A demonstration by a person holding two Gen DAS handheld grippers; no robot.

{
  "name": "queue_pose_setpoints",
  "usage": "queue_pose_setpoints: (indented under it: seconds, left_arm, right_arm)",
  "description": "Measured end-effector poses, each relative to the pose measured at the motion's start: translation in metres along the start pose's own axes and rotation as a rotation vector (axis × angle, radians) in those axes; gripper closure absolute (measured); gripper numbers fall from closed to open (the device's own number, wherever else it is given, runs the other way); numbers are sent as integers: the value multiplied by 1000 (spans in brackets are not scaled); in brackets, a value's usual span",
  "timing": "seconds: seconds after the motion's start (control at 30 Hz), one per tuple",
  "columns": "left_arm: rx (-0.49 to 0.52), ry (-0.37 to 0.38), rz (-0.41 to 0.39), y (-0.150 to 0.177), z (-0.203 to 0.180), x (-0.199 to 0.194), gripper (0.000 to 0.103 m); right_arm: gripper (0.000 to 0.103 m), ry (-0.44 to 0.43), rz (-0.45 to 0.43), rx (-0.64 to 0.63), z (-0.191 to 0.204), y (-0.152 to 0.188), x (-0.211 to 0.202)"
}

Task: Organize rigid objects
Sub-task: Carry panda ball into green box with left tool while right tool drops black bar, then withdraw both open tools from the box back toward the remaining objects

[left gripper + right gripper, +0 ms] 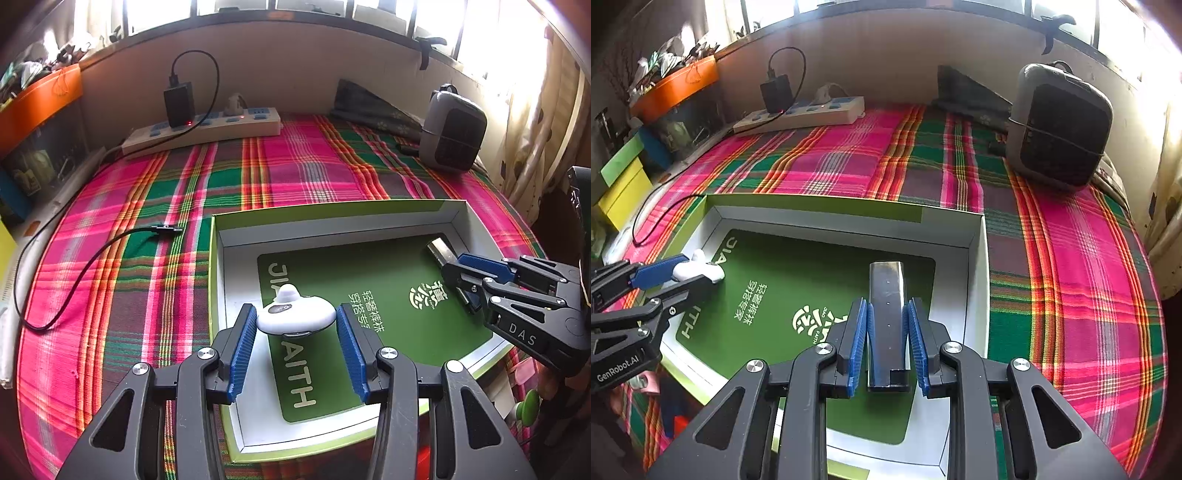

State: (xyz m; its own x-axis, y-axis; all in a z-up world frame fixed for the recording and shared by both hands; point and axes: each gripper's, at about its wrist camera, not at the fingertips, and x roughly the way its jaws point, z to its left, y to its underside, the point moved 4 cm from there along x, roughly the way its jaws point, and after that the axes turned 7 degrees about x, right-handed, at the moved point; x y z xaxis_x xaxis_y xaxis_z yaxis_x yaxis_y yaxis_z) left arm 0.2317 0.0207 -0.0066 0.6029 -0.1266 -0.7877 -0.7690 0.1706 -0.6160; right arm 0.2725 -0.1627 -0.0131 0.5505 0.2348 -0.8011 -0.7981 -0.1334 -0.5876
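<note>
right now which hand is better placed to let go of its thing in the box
Right. Its tongs grip the black bar, which lies low over the green box floor. The left tongs hold the white gadget near the box's left wall.

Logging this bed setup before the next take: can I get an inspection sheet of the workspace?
Surface: plaid cloth, tidy.
Job's things: open green box; white gadget and dark metal bar above its floor.
Clutter: grey heater, folded dark cloth.
Grippers: left tool pads flank the gadget, contact unclear; right tool shut on the bar.
Cables: black lead loose on cloth; power strip with charger.
Surroundings: windows, curtain, orange shelf.
</note>
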Motion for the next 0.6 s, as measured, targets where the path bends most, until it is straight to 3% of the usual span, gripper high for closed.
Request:
queue_pose_setpoints:
  seconds: [0.2, 0.6]
  left_arm:
    - [-1, 1, -1, 1, 0, -1, 59]
    - [-28, -3, -48, 5, 4, -23, 59]
  right_arm:
    - [69, -14, -15, 17, -1, 0, -5]
    - [68, -41, -63, 48, 0, 5, -30]
